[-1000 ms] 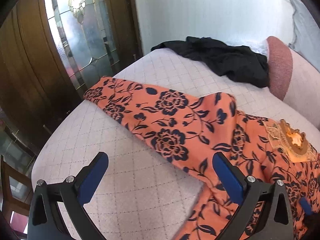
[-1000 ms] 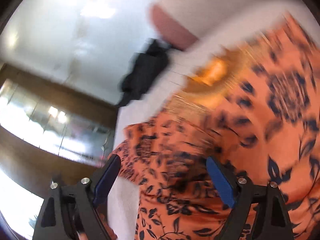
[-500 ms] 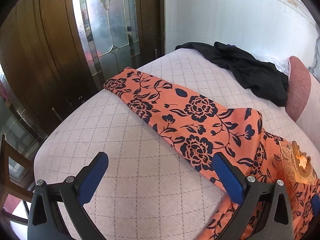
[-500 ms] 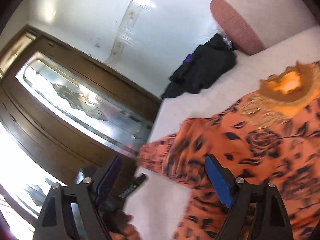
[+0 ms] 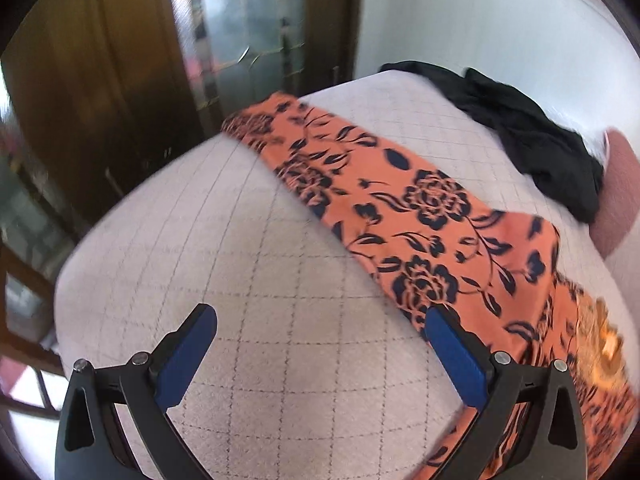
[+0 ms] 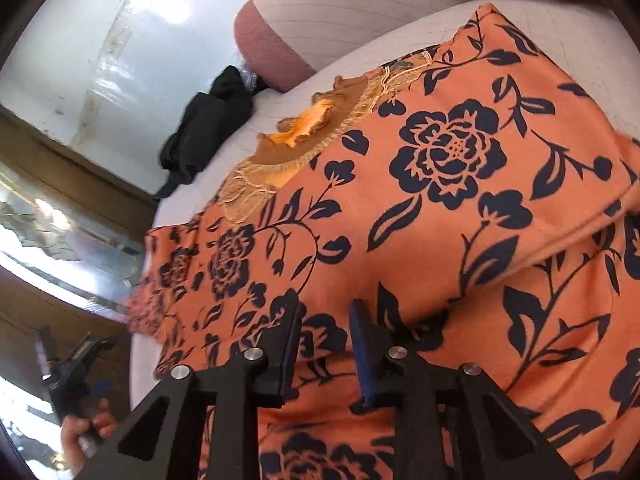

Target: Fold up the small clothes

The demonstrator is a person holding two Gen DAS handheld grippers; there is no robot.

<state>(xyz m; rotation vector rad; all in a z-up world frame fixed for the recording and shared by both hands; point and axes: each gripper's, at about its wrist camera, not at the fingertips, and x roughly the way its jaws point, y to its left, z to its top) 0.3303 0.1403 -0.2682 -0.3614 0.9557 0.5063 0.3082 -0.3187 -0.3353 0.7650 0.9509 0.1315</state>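
Observation:
An orange dress with dark blue flowers (image 6: 460, 184) lies spread on the quilted bed (image 5: 280, 288); its sleeve (image 5: 360, 176) stretches toward the far left corner. Its gold lace neckline (image 6: 316, 128) faces the pillow. My right gripper (image 6: 324, 332) is nearly closed, pinching a fold of the dress body between its blue pads. My left gripper (image 5: 320, 344) is open and empty, above bare mattress just left of the sleeve. It also shows at the lower left of the right wrist view (image 6: 76, 368), held in a hand.
A black garment (image 5: 532, 136) lies crumpled at the bed's far right corner, next to a pink-ended bolster (image 6: 272, 52). A wooden door with frosted glass panels (image 5: 248, 24) stands beyond the bed's left edge. A white wall (image 5: 480, 16) is behind.
My right gripper has closed from wide open onto the dress fabric and moved down onto it. My left gripper has moved left, away from the sleeve, still open.

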